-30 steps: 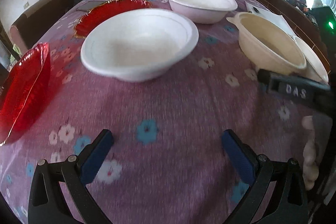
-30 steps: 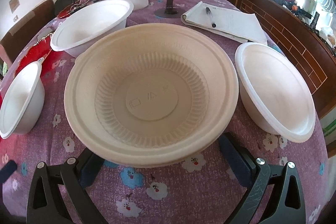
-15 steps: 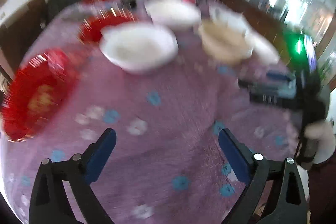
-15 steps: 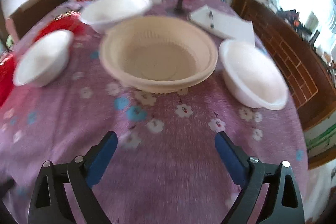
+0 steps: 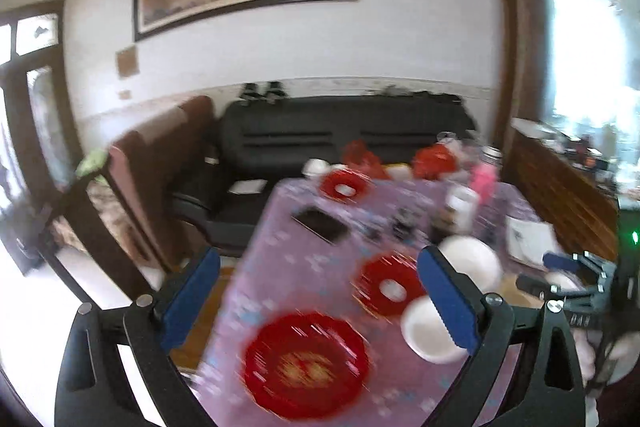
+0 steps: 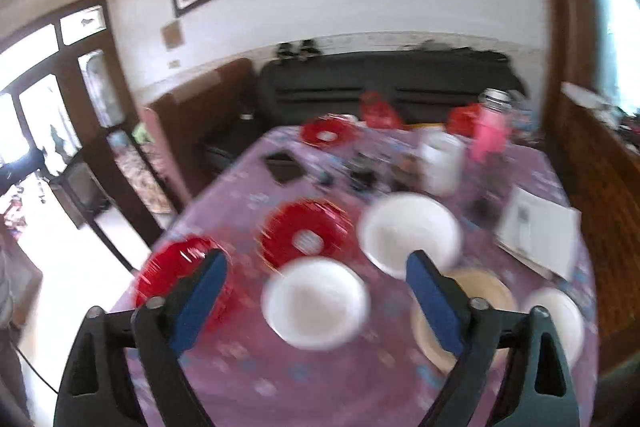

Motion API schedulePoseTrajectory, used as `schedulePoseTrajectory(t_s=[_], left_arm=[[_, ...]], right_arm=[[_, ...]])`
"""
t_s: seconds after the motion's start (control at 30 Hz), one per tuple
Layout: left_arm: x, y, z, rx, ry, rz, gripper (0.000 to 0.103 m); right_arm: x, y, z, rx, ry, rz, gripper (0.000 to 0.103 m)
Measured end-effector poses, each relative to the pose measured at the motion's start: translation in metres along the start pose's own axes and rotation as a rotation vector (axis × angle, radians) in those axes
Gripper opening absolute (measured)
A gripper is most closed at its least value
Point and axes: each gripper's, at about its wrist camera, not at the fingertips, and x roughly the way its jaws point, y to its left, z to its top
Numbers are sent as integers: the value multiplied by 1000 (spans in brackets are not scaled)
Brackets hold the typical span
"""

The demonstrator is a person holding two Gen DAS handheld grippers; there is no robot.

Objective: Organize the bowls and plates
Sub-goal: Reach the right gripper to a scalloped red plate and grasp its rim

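Both the left gripper [image 5: 318, 299] and right gripper [image 6: 316, 301] hover spread apart and empty above the worktop [image 6: 248, 379], where, below and ahead, thin white bowls [image 6: 316, 301] look light and flexible, best pinched at the rim, and red plates [image 5: 306, 365] look stiff, slick and breakable.

Three red plates [image 6: 306, 239], three white bowls [image 6: 316, 301], one beige bowl [image 6: 486, 291], all upright, apart on purple tablecloth
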Motion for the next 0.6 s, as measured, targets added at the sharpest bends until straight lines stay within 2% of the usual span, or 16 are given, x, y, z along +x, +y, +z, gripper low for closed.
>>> schedulePoseTrajectory(t_s=[0.03,0.07,0.13,0.17,0.23,0.33,0.37,0.4,0.43,0.47,0.53,0.6], left_arm=[[11,1,23,21,0,42,99],[18,5,36,33,-9,66,99],[38,8,55,67,-21,81,102],[54,9,57,83,5,55,103],[92,14,40,30,70,-5,103],[159,4,5,8,221,-51,101],[187,-3,-11,16,275,-64,88],[213,-11,-26,25,328,-82,66],[238,-19,-38,31,388,-106,55],[258,-26,-49,23,445,-130,49],[298,-31,-73,-41,538,-171,49],[328,-38,-91,-73,587,-182,49]], right_arm=[[18,2,13,15,35,37,70],[36,7,22,27,65,59,65],[79,11,33,43,138,77,65],[97,11,32,54,158,68,65],[131,4,23,91,195,83,62],[182,-17,5,171,293,119,41],[195,-22,3,183,314,115,39],[204,-26,-2,192,328,106,39],[215,-32,-3,206,340,98,39],[223,-37,-7,221,352,93,39],[233,-47,-13,238,375,83,39],[245,-52,-18,233,400,52,39]])
